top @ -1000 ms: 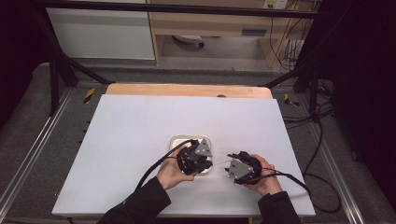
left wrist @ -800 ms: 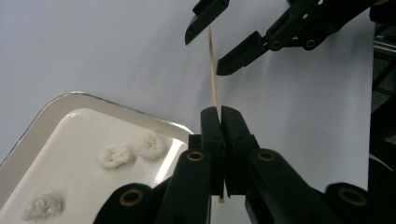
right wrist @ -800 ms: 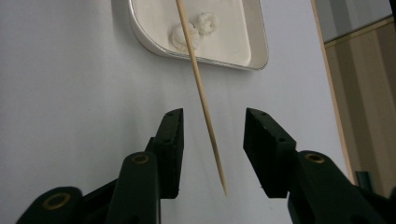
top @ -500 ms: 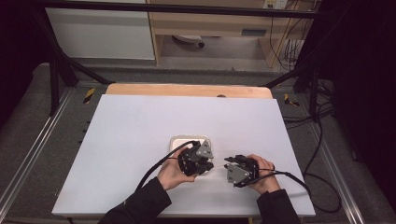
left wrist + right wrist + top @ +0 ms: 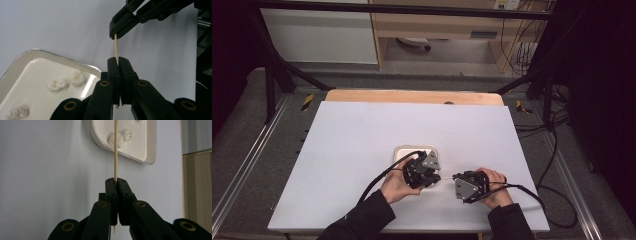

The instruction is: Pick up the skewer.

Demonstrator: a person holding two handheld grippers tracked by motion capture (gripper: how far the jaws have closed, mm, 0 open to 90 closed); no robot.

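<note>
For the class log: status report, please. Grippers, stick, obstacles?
Left gripper and right gripper both shut on wooden stick. Stick held above table, beside tray. Nothing in the way.

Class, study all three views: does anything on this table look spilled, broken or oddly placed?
Nothing stands out. The white tray sits flat with its fluffy white lumps inside, none spilled. A thin wooden stick is straight and unbroken, clamped by both the left tongs and right tongs.

Black sleeves, black brass-riveted fingers, black cables.
</note>
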